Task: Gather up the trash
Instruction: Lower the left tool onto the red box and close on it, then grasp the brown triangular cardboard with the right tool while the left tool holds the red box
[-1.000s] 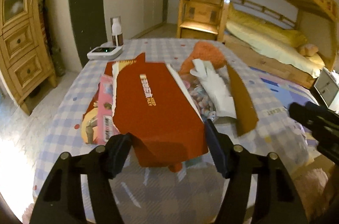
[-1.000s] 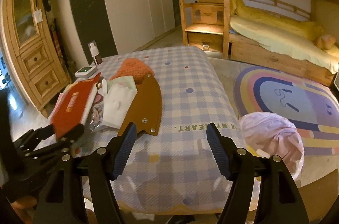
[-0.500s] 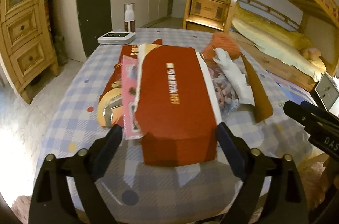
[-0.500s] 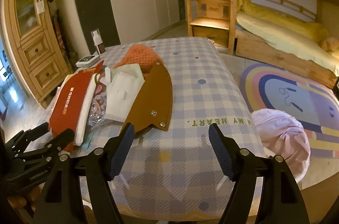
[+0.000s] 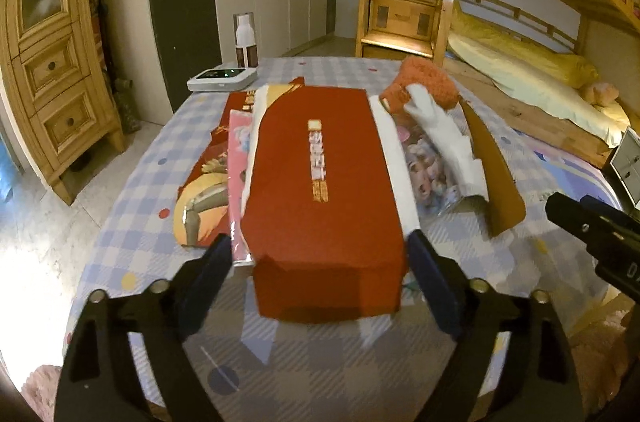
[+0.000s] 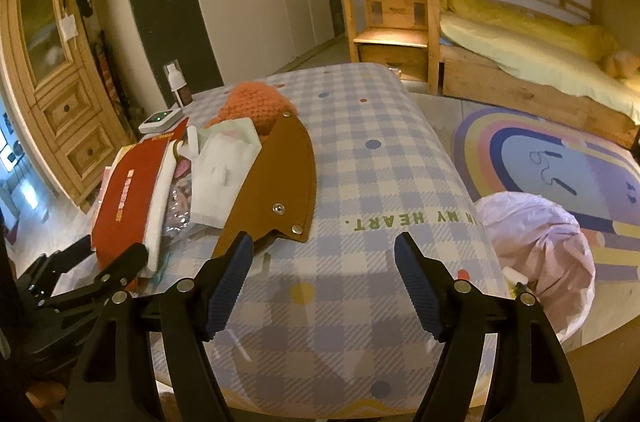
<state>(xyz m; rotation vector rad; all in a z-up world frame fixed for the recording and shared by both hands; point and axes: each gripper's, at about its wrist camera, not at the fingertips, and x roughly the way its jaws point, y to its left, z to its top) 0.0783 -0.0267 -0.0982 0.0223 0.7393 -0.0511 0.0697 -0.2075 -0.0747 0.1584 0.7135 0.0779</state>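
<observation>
Left wrist view
- Left tool [image 5: 320, 262]: jaws wide apart, lately narrowing a little after spreading; near end of the red box between them, pads not pressing on it as far as can be seen.
- Red box [image 5: 320, 178]: flat on the counter, long side running away from the camera, gold lettering down its top, white edge along its right flank.
- Counter [image 5: 132, 206]: covered in a lilac checked cloth with coloured dots.
- Torn wrappers [image 5: 212, 190]: pink and orange printed sheets, partly under the box on its left.
- Clear packet [image 5: 428, 174]: just right of the box, printed figures inside.
- White paper [image 5: 444, 138]: crumpled, lying over the packet.
- Brown sheath [image 5: 496, 174]: right of the paper, pointed end away from the camera.
- Orange knit piece [image 5: 428, 84]: at the far end of the pile.
- White device [image 5: 222, 78]: far left corner, green lights on; small bottle [image 5: 245, 40] upright just behind it.
- Right tool [image 5: 592, 226]: black tip at the right edge only.

Right wrist view
- Right tool [image 6: 324, 278]: jaws apart, nothing between them, over bare cloth near the front edge.
- Brown sheath [image 6: 276, 182]: just beyond the left finger, two rivets showing.
- Red box [image 6: 128, 194]: at the left, with the left tool [image 6: 100, 262] at its near end.
- Pink bag [image 6: 540, 254]: off the counter's right side, beside the rainbow rug [image 6: 560, 158].
</observation>
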